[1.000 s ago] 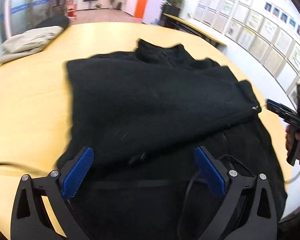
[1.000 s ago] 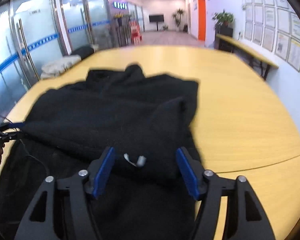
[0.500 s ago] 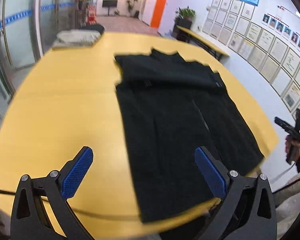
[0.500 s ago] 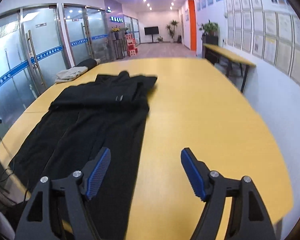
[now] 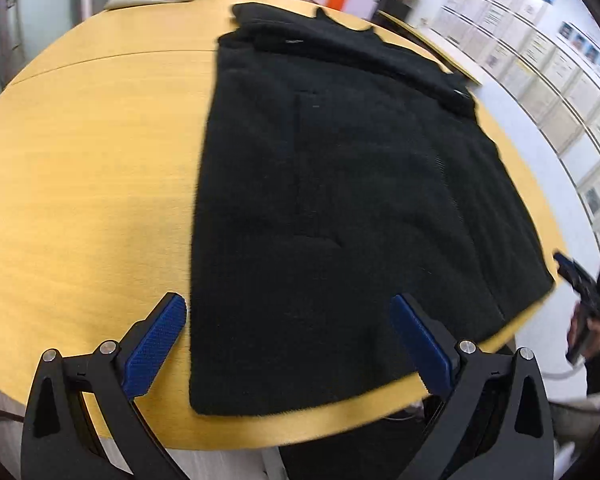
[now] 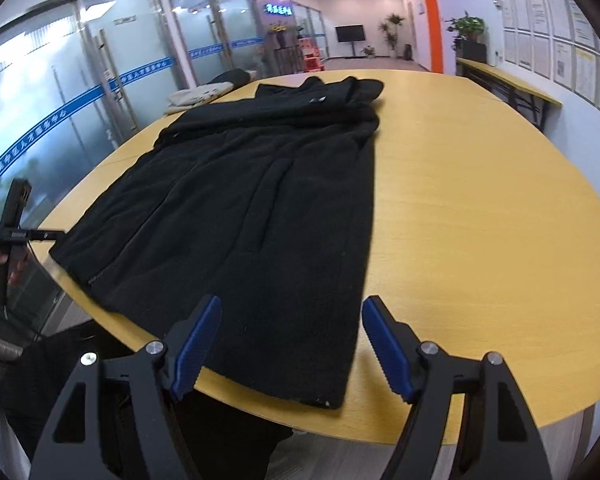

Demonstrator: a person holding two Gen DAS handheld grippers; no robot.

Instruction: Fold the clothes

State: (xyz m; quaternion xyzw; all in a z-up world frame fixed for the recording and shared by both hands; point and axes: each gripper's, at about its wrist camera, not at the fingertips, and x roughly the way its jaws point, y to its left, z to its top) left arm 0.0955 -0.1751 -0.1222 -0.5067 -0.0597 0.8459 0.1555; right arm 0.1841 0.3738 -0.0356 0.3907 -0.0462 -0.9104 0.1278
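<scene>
Two grippers hang over the near edge of a round yellow tabletop, each at one bottom corner of a black jacket that lies flat with its collar at the far end and its sleeves folded across the chest. The left gripper stands with its jaws spread wide and nothing between the blue pads; the jacket's hem lies below them, not pinched. The right gripper is also spread, its jaws having just been opening, and only the jacket's hem corner shows beneath the gap, untouched by the pads. Seen from the left wrist, a hand holds the right gripper off the tabletop's edge. At the far side of the tabletop rests a folded beige garment, well apart from the jacket.
</scene>
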